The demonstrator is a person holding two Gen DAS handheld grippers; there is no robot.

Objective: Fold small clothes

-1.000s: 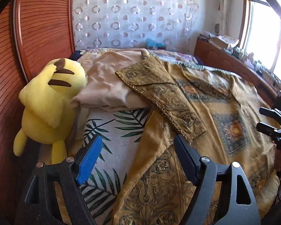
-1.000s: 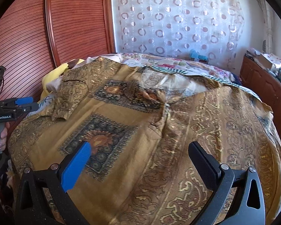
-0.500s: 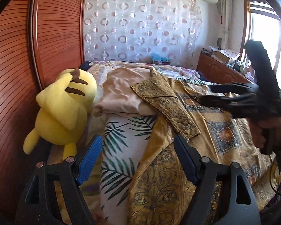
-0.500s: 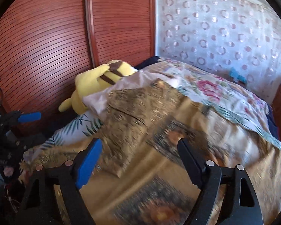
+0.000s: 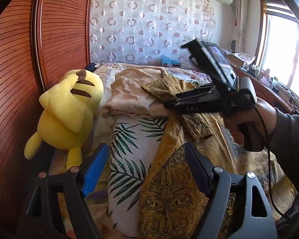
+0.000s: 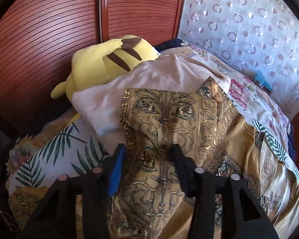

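While the left gripper (image 5: 143, 169) hangs wide open and empty above the near edge of the bed (image 5: 129, 159), the right gripper (image 6: 147, 149) has its fingers partly closed around a raised fold of the gold garment's sleeve (image 6: 169, 119). Whether it grips the cloth firmly is unclear. That garment (image 5: 179, 189) spreads across the bed, its sleeve lying over a beige cloth (image 5: 129, 95). A plush (image 5: 69, 107) crowds the wardrobe (image 5: 20, 69) side. The garment's far right part is cut off.

Black grippers (image 5: 144, 171) (one blue pad each), grey sleeve (image 5: 291, 131).
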